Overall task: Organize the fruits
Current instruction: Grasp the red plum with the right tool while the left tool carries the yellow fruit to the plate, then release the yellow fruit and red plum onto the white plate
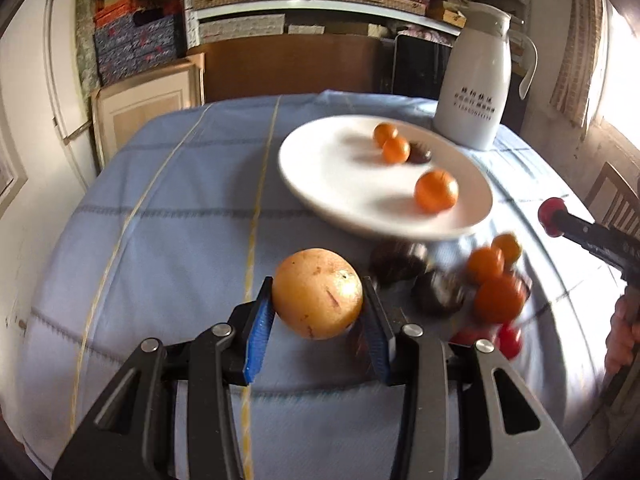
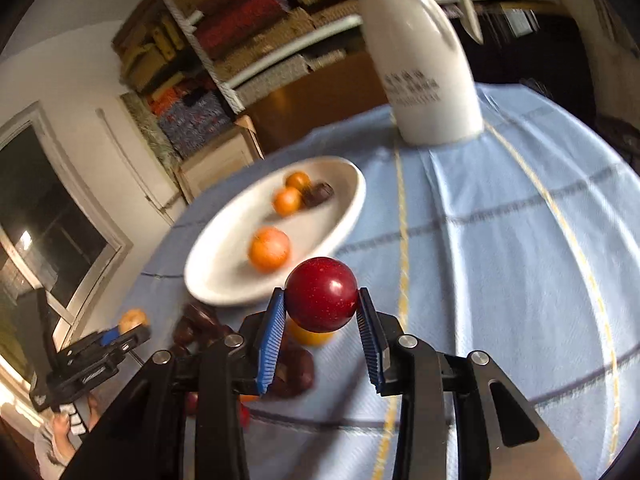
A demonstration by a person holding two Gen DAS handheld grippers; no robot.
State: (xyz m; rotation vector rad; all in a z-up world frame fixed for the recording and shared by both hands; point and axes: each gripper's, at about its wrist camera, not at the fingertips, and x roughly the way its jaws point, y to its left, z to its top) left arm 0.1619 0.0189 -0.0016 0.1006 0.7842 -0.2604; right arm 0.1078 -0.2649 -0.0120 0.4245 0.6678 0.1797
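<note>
We hold a red plum (image 2: 321, 294) clamped in our right gripper (image 2: 322, 316) just short of the white plate (image 2: 352, 184), nearer it than the left gripper (image 1: 318, 312), closed on a yellow-orange fruit (image 1: 317, 293).

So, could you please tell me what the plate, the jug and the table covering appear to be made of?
The white plate looks like glazed ceramic: smooth, with soft sheen and a thick rounded rim, though melamine is possible. The white jug has a satin white coat with printed text; whether metal or plastic lies beneath is unclear. The blue tablecloth is woven fabric: matte, with stitched stripes and creases.
</note>
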